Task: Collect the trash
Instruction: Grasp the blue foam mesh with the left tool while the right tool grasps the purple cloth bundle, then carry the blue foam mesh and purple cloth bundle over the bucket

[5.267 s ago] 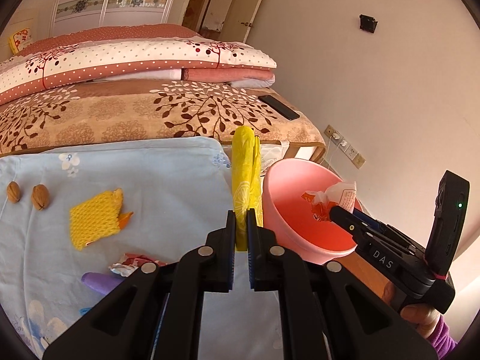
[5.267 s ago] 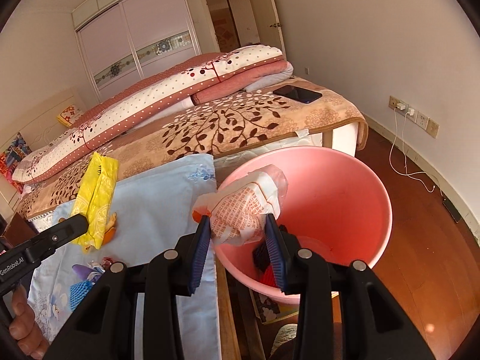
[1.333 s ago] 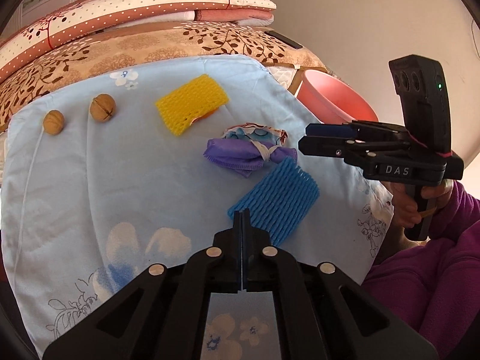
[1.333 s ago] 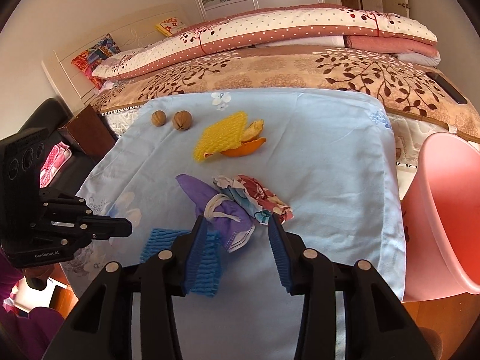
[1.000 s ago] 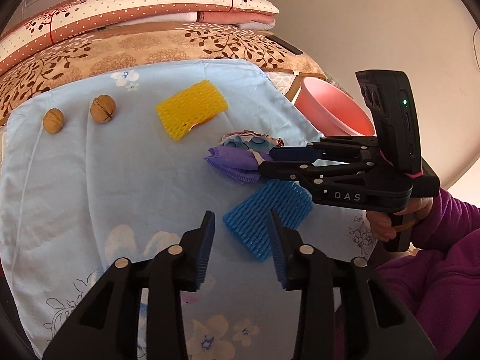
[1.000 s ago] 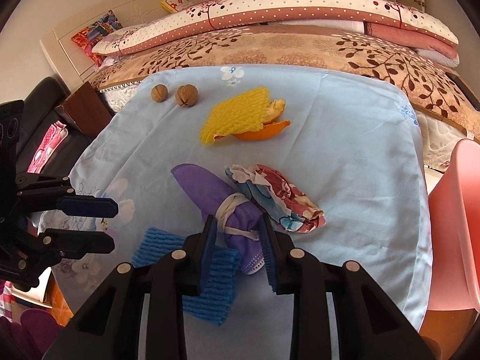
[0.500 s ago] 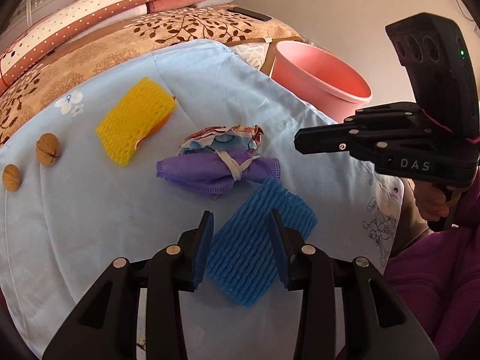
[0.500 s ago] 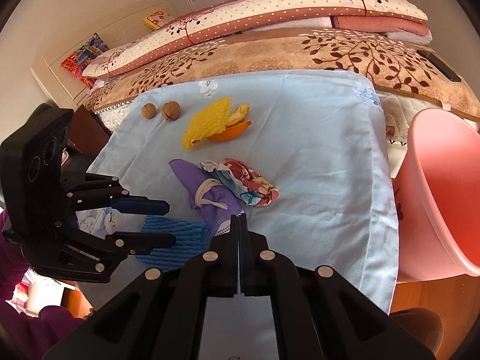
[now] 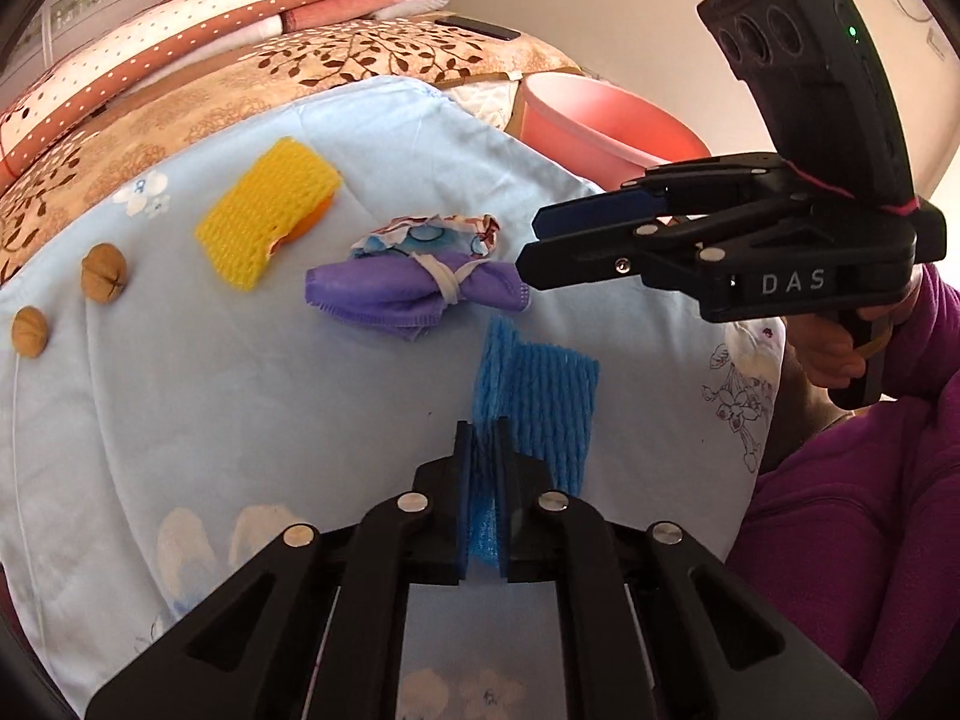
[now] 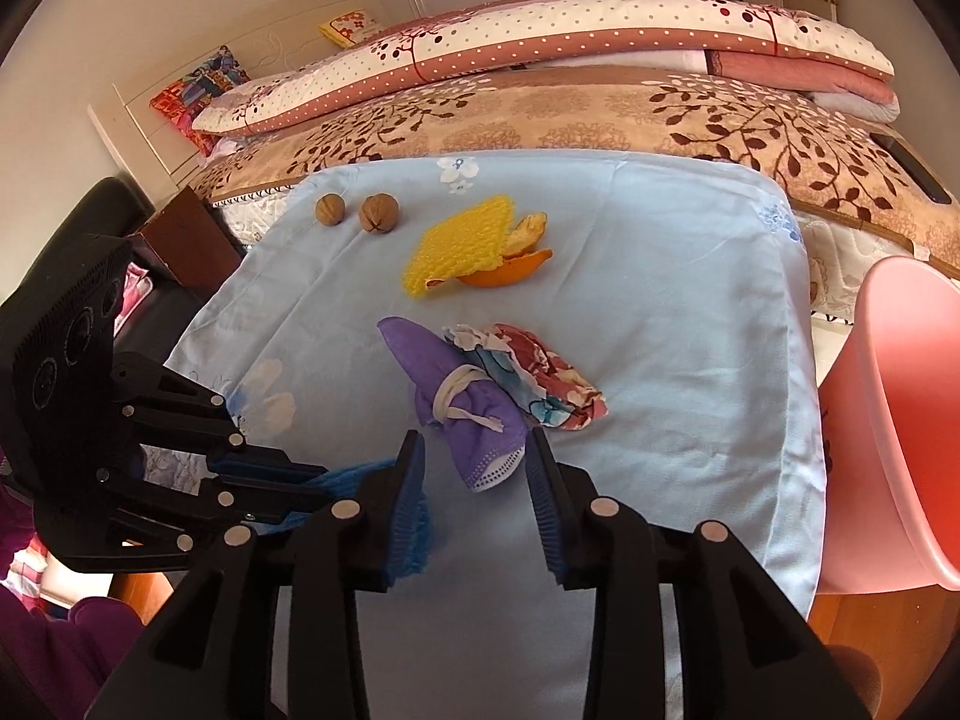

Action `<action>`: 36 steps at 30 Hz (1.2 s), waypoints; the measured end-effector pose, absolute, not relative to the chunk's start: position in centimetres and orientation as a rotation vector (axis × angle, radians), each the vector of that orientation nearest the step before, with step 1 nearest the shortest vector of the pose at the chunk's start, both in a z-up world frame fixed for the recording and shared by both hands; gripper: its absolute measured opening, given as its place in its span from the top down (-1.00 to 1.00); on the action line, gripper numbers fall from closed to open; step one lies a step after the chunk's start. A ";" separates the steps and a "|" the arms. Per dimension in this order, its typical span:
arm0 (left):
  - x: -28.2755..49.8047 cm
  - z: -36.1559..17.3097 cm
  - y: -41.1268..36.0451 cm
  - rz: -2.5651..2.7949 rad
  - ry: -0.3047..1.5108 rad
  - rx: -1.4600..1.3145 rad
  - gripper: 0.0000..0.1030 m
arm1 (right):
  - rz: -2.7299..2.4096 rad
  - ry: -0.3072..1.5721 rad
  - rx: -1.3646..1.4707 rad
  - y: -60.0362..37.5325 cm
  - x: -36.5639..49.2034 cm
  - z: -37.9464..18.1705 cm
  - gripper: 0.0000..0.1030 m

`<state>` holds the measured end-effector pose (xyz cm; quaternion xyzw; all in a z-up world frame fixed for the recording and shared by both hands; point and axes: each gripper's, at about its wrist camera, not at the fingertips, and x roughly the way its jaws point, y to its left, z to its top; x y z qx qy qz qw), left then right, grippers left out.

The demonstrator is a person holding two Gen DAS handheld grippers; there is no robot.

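Note:
My left gripper (image 9: 483, 438) is shut on the near edge of a blue foam net (image 9: 534, 384) that lies on the light blue cloth (image 9: 180, 360). The net also shows in the right wrist view (image 10: 414, 531), between the left gripper's fingers. My right gripper (image 10: 474, 456) is open, its jaws either side of the near end of a purple cloth bundle (image 10: 462, 396) tied with a white band. In the left wrist view the right gripper (image 9: 528, 240) hovers at the bundle's (image 9: 408, 294) right end. A crumpled floral wrapper (image 10: 540, 378) lies against the bundle.
A yellow foam net (image 10: 462, 246) over orange peel (image 10: 504, 276) and two walnuts (image 10: 354, 210) lie farther back on the cloth. A pink bin (image 10: 900, 420) stands at the right, off the cloth's edge. A bed with folded quilts (image 10: 600, 42) is behind.
My left gripper has shut on the blue foam net, bunching its edge upward. My right gripper has opened and dropped around the purple bundle's near end.

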<state>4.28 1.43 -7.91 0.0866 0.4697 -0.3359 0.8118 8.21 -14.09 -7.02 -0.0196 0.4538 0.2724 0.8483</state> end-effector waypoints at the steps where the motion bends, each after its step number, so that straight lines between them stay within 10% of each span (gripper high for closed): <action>1: 4.0 -7.7 2.1 -0.700 1.000 0.162 0.89 | 0.574 0.955 -0.059 -13.6 8.3 -7.2 0.24; 7: 3.0 -6.2 6.5 -0.575 0.968 -0.004 0.89 | 0.538 0.989 -0.142 -11.8 9.4 -9.4 0.19; 13: 2.6 -5.4 8.6 -0.508 0.937 -0.119 0.89 | 0.550 0.983 -0.137 -11.9 8.6 -9.4 0.57; 36: 7.0 -0.6 -0.3 -0.529 0.761 -0.197 0.89 | 0.301 0.790 0.124 -24.0 6.3 -3.4 0.56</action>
